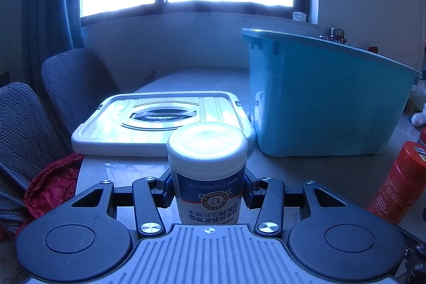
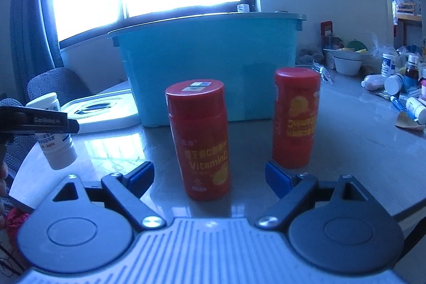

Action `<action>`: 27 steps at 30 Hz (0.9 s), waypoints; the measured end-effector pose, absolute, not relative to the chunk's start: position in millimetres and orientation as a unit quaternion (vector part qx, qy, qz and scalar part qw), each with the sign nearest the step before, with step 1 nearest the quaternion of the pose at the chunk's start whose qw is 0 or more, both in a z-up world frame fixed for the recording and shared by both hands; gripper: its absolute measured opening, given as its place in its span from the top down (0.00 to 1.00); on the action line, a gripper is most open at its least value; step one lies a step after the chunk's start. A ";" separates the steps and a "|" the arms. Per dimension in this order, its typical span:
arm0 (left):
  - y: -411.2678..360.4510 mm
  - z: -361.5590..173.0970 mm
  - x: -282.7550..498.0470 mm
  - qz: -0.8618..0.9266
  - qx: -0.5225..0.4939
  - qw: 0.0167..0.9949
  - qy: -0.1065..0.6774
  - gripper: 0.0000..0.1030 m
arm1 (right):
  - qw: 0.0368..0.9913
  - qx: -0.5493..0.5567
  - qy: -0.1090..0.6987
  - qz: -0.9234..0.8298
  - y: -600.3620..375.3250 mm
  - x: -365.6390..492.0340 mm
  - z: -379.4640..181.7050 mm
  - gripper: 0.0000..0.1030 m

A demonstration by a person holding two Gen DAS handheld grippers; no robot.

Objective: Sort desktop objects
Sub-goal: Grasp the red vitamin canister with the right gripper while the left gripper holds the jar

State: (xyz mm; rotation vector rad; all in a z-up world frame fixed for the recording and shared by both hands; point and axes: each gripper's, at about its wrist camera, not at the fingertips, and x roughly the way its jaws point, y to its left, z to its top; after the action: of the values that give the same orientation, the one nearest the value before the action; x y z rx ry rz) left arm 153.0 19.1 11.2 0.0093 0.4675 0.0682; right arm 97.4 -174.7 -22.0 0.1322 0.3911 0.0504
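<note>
My left gripper [image 1: 207, 190] is shut on a white bottle with a blue label [image 1: 207, 172], held upside down; in the right wrist view the bottle [image 2: 54, 135] hangs above the table at the left. The teal bin [image 1: 327, 97] stands ahead to the right, its white lid [image 1: 159, 121] flat beside it. My right gripper [image 2: 209, 177] is open, its blue pads either side of a red Vitamin C bottle [image 2: 202, 140] standing on the table. A second red bottle [image 2: 295, 119] stands upside down to its right, in front of the bin [image 2: 207, 65].
Grey chairs [image 1: 61, 87] and a red bag [image 1: 50, 188] lie left of the table. Bowls, bottles and clutter [image 2: 394, 81] crowd the table's far right. A red bottle [image 1: 399, 182] stands right of my left gripper. A bright window is behind.
</note>
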 end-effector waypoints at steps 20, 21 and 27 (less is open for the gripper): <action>36.6 2.5 175.3 0.060 -0.010 0.970 0.237 0.53 | 0.976 0.054 0.203 0.049 -167.4 153.3 -33.0 0.12; 37.6 2.3 176.5 0.062 -0.011 0.969 0.237 0.53 | 0.977 0.053 0.203 0.045 -166.9 155.9 -33.6 0.13; 42.4 3.7 180.6 0.068 -0.019 0.968 0.240 0.53 | 0.974 0.033 0.222 0.044 -164.4 163.4 -32.9 0.51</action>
State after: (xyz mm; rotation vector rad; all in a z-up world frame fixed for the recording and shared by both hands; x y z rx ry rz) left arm 180.6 42.4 3.7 -0.0385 0.4843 0.1384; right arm 163.4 -164.4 -32.9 0.0666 0.4472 0.0894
